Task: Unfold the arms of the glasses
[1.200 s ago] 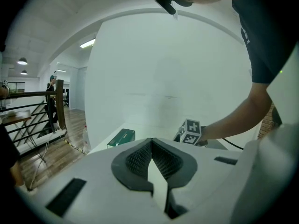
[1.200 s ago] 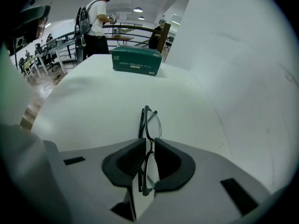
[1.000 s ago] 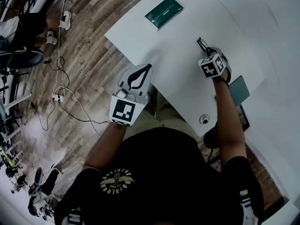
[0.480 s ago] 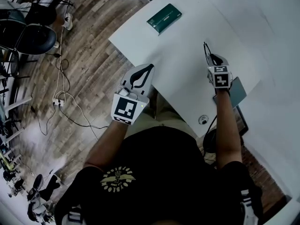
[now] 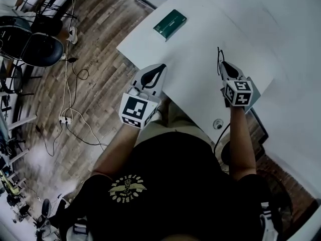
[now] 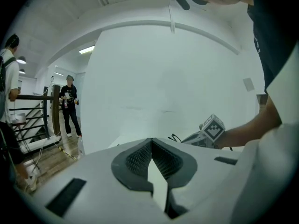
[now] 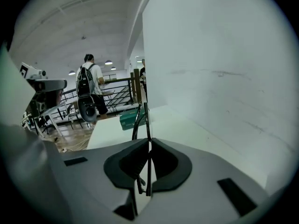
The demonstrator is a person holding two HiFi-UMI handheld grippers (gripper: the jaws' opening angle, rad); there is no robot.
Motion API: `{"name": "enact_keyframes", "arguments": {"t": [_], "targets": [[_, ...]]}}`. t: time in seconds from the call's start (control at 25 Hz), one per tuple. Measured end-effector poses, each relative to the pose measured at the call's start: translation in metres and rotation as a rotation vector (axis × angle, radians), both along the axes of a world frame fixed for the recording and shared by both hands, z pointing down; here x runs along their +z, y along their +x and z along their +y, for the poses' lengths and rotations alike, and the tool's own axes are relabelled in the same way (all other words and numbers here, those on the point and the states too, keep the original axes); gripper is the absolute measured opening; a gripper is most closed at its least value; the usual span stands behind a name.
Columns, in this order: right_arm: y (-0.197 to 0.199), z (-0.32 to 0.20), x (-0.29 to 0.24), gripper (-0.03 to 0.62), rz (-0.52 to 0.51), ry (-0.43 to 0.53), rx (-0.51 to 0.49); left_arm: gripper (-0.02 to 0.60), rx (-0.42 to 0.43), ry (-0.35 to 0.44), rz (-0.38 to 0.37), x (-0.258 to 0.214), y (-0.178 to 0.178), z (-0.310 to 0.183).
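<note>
Over the right side of the smooth white table [image 5: 190, 49], our right gripper [image 5: 224, 67] is clamped on the glasses [image 7: 145, 125], a thin dark wire frame standing edge-on between black pads. Our left gripper [image 6: 152, 146] hangs at the near edge, ribbed jaws pressed together on nothing. No arm looks swung out, so we judge the unfolding is all to come.

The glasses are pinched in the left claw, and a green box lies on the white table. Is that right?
Not quite. The glasses are pinched in the right claw, as the right gripper view shows; the left claw is shut on nothing. The green box does lie on the white table.
</note>
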State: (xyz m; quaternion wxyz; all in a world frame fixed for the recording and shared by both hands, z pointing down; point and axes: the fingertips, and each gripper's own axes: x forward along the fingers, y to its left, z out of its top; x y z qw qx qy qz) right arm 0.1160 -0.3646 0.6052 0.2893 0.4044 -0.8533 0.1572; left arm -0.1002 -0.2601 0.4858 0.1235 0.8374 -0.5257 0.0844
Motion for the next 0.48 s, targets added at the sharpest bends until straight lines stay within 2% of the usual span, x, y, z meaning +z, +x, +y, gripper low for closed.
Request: {"name": "enact_keyframes", "arguments": {"t": [0.28, 0.48], "targets": [[-0.001, 0.034, -0.041, 0.02, -0.106, 0.05, -0.019, 0.006, 0.071, -0.016, -0.002, -0.018, 0.019, 0.012], [-0.004, 0.054, -0.072, 0.02, -0.153, 0.068, -0.023, 0.006, 0.129, -0.041, 0.035, -0.029, 0.032, 0.024]]}}
